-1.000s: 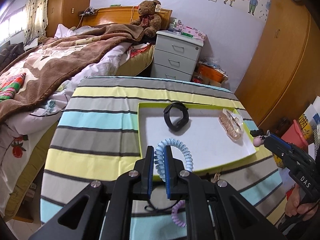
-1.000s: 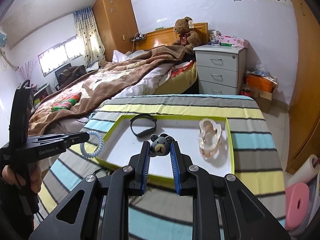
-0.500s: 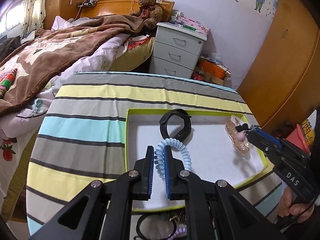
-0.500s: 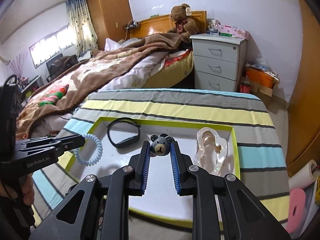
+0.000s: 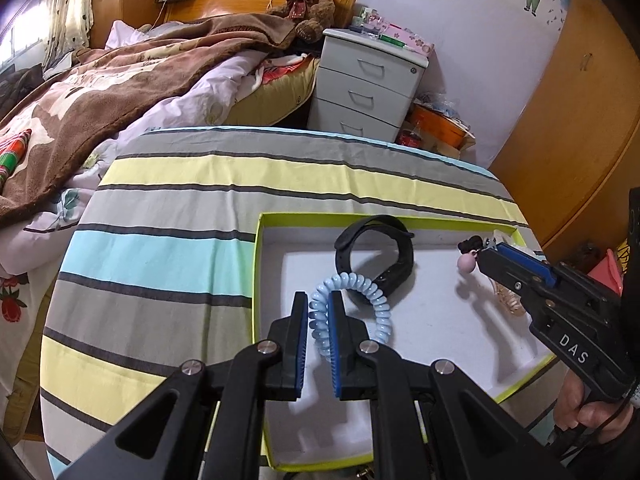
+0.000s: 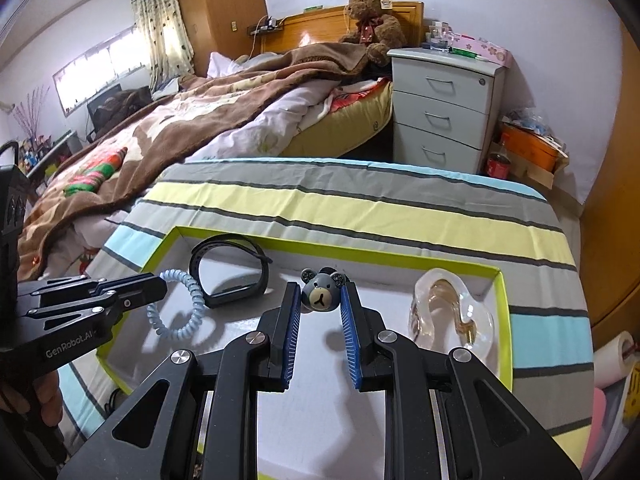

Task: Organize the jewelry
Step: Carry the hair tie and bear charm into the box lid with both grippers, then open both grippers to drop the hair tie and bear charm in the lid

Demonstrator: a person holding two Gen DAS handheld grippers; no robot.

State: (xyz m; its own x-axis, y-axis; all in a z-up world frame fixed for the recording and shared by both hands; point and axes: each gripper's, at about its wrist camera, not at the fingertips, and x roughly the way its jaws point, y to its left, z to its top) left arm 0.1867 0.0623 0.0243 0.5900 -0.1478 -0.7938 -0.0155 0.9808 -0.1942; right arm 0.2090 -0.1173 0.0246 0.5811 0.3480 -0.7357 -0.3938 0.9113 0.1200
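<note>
Jewelry sits in and over a shallow white tray with a lime-green rim [image 5: 258, 280] on a striped bench [image 5: 168, 240], lower centre of both views. Left tongs [image 5: 318, 312] are clamped on a pale blue coil bracelet [image 5: 380, 300], held just above the tray floor near its left wall; the coil's far loop overlaps a black wristband [image 5: 396, 256] lying toward the tray's far edge. Right tongs [image 6: 320, 300] grip a small grey bear-head charm [image 6: 319, 295] over the tray's middle, with bare white floor beneath and in front of it. A clear amber hair claw [image 6: 448, 312] rests by the tray's right wall in the right wrist view; the left wrist view shows only a sliver of it behind the other tool. From the left view the charm shows only its pink back. A bed [image 6: 200, 120] borders the bench's far left
</note>
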